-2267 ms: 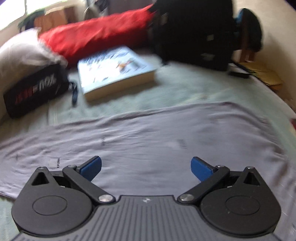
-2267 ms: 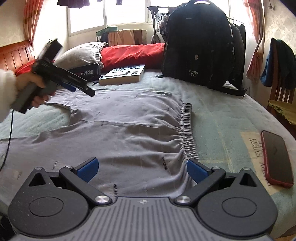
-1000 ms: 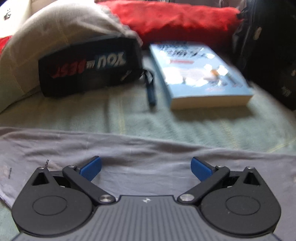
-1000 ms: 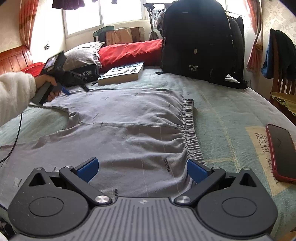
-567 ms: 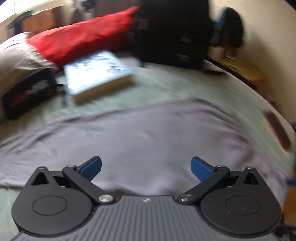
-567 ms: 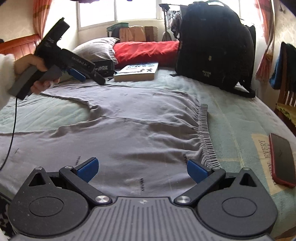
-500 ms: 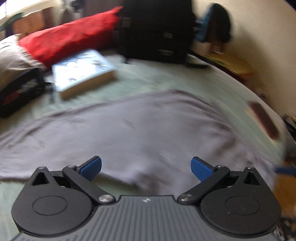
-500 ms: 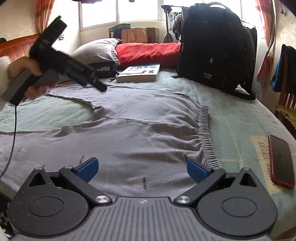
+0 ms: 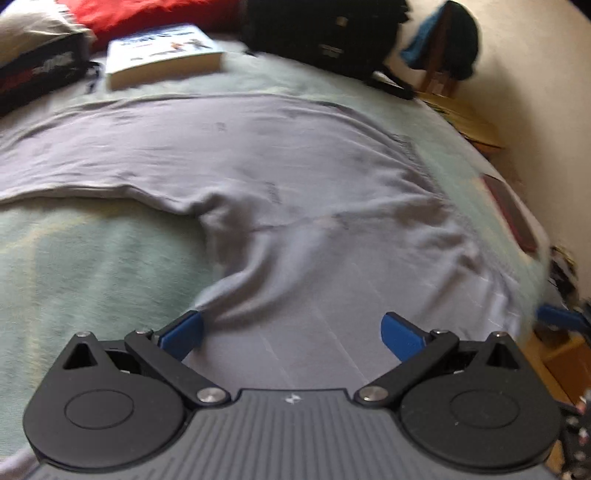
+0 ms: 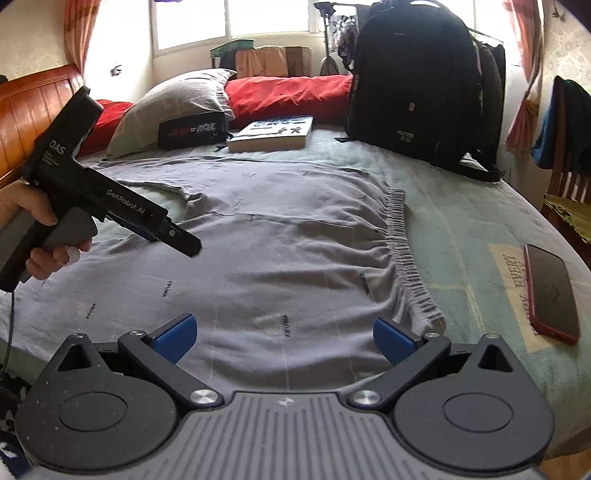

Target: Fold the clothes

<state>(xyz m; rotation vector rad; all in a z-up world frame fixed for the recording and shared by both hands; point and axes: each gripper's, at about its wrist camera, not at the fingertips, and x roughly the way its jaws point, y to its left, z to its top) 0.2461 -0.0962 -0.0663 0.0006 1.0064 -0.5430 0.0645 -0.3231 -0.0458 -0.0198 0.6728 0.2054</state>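
Grey cotton trousers (image 10: 280, 240) lie spread flat on the pale green bedspread (image 10: 461, 206), under both spread-open grippers, neither holding anything. Beyond the right gripper (image 10: 282, 334) fingers: paperback book (image 10: 271, 134), black backpack (image 10: 417, 85), red-cased phone (image 10: 550, 291) to the right. The left gripper (image 9: 291, 328) has swung from the trouser leg's far edge to the crotch. Only the right view shows the person's hand (image 10: 40, 236).

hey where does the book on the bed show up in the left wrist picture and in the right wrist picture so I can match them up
Left wrist view: the book lies at the top left, beyond the far edge of the grey pants.
Right wrist view: the book lies upper centre, beyond the grey pants.
Shared landmark: the black backpack stands to the right of the book in both.
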